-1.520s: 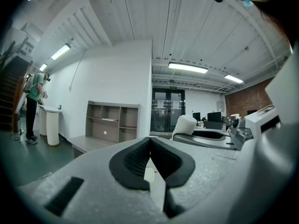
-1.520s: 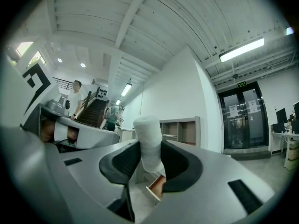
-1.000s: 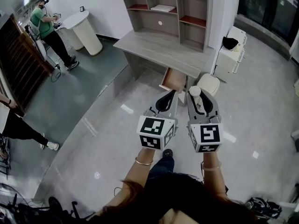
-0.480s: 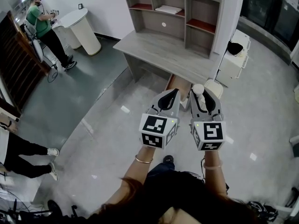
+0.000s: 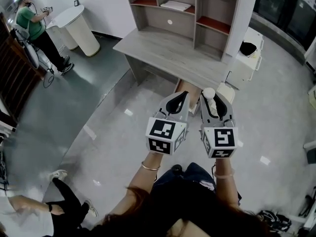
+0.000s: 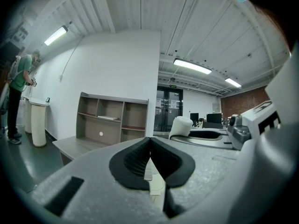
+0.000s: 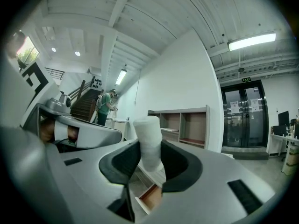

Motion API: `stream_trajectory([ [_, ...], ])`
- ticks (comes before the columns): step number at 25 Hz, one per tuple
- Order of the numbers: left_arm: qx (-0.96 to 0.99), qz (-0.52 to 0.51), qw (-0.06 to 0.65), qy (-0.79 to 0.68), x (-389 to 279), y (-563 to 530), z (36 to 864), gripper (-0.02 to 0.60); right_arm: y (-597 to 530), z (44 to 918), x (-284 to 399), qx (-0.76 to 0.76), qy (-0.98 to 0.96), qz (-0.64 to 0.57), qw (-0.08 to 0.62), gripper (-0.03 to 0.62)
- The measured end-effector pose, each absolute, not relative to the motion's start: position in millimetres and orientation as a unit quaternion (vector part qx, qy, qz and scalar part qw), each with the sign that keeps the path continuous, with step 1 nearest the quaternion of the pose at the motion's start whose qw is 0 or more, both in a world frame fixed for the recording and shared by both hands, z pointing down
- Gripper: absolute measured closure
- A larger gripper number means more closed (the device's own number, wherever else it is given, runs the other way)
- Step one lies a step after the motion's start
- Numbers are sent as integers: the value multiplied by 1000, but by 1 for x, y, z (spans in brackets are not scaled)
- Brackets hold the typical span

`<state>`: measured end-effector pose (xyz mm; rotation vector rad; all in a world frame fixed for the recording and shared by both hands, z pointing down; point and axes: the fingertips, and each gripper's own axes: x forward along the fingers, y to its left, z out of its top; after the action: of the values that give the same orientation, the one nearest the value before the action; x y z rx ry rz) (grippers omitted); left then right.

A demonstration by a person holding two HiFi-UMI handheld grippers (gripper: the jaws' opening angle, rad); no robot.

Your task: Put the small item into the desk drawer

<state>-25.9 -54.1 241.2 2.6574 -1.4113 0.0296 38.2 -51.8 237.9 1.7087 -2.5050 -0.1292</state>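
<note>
Overlapping the drawer [image 5: 189, 88], right hand-held gripper [image 5: 210, 100] clamps white roll [image 5: 209, 93] (base hidden).

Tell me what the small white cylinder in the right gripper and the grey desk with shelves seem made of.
The small white cylinder, clamped in the right gripper, looks like soft matte cloth or gauze: its surface is fuzzy, with no shine; foam is possible. The grey desk with shelves looks like matte wood-grain laminate or board: pale streaks run along its flat top.
</note>
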Motion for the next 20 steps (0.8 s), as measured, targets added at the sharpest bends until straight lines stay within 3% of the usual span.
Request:
stream_trajectory([
  [20,859,3,61,-508,1,-202,265,566,-198,274,50,504,-859,-36,80,463],
])
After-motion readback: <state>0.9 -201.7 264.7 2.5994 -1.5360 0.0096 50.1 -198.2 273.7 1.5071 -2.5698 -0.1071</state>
